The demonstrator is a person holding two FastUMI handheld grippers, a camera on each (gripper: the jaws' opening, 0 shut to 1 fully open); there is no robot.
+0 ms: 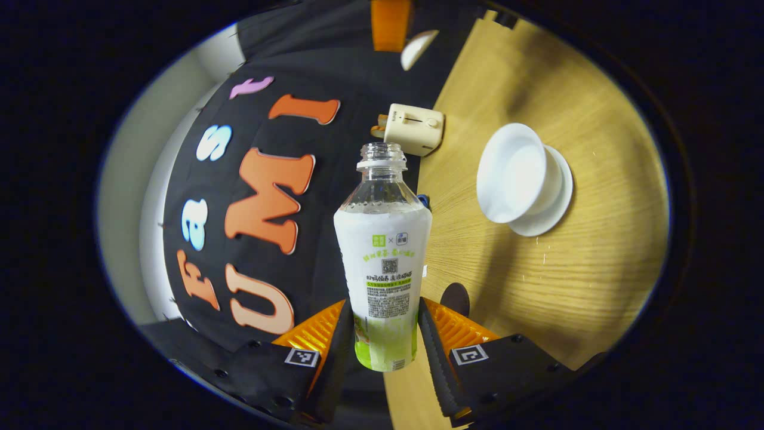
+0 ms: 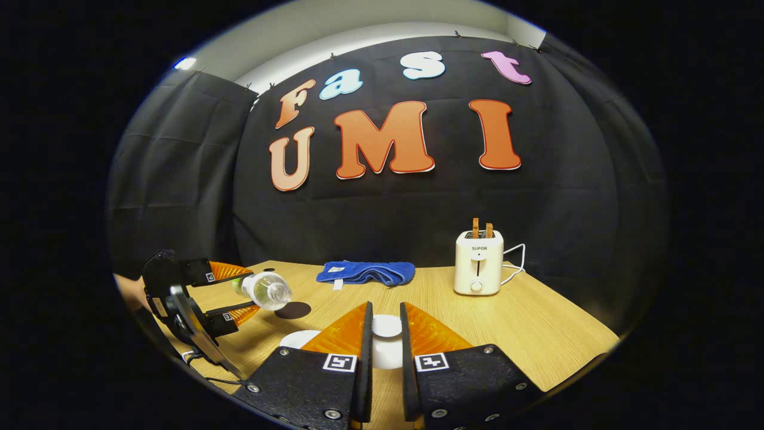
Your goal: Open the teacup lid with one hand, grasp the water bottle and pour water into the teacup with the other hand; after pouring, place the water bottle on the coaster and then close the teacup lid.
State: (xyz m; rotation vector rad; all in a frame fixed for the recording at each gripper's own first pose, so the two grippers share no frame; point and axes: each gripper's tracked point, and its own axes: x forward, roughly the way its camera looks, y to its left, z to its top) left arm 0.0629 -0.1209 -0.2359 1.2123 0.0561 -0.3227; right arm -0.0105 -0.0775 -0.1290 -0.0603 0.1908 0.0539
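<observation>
left gripper [image 1: 385,334] clamping tilted water bottle [image 1: 383,257] beside open teacup [image 1: 513,173], right gripper [image 2: 385,334] pinching teacup lid [image 2: 386,326]

**Wooden table and what rests on it**

A light wooden table [image 2: 537,334] carries a cream toaster [image 2: 478,263] near the back wall, its white cord trailing to the side; a folded blue cloth [image 2: 365,272] lies to its left; a dark round coaster [image 2: 293,310] sits nearer the front; a white saucer [image 1: 552,197] holds the open teacup [image 1: 513,173].
</observation>
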